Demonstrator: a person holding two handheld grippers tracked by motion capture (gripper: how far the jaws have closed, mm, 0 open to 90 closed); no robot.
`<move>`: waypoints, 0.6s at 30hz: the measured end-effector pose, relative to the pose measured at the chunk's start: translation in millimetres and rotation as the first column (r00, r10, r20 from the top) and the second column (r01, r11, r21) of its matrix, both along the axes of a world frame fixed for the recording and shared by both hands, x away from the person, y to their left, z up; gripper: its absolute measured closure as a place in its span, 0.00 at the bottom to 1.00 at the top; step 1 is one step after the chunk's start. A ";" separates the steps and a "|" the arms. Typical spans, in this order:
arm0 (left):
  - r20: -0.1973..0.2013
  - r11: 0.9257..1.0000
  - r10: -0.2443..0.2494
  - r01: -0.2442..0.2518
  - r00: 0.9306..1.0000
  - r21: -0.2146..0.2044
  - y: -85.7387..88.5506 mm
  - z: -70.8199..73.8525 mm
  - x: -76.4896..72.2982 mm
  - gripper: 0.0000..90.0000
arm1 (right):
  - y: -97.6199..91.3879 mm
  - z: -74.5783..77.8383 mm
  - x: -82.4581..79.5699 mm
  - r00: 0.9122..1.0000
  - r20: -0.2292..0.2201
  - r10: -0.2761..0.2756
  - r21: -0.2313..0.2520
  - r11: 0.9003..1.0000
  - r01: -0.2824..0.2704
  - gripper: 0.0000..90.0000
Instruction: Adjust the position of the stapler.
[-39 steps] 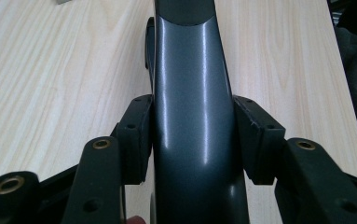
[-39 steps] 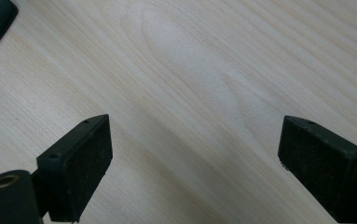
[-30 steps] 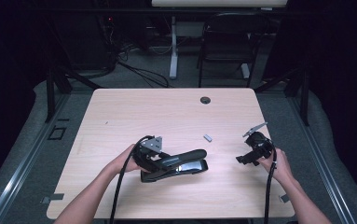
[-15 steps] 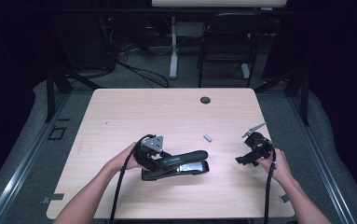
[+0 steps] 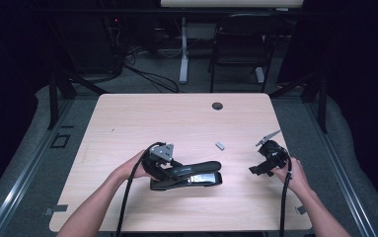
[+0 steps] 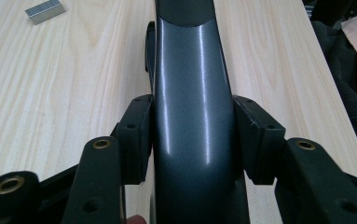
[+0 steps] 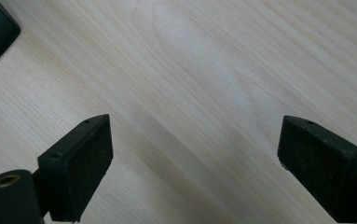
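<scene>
A black stapler lies on a pale wood-grain table, its rear end clamped between the jaws of the left gripper; in the left gripper view, both pads press against the glossy upper arm. A small silver strip of staples rests ahead of that gripper, between the two hands and apart from the stapler. The right gripper hovers well off to the stapler's far end, its jaws spread wide over bare wood with nothing between them. Near the table's far edge sits a round cable grommet. Beyond the table, the dim room holds a dark chair, a white desk leg and cables across grey carpet.
</scene>
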State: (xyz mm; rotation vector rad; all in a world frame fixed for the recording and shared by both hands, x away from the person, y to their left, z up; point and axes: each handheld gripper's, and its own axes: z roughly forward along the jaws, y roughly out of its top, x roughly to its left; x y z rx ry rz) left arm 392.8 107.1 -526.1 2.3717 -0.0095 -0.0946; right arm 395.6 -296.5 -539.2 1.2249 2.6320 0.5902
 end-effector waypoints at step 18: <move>-0.032 0.993 0.115 -0.113 0.993 0.040 -10.9 3.1 -8.7 0.26 | 0.2 2.5 -2.5 1.000 0.009 0.018 -0.011 1.000 -0.018 0.11</move>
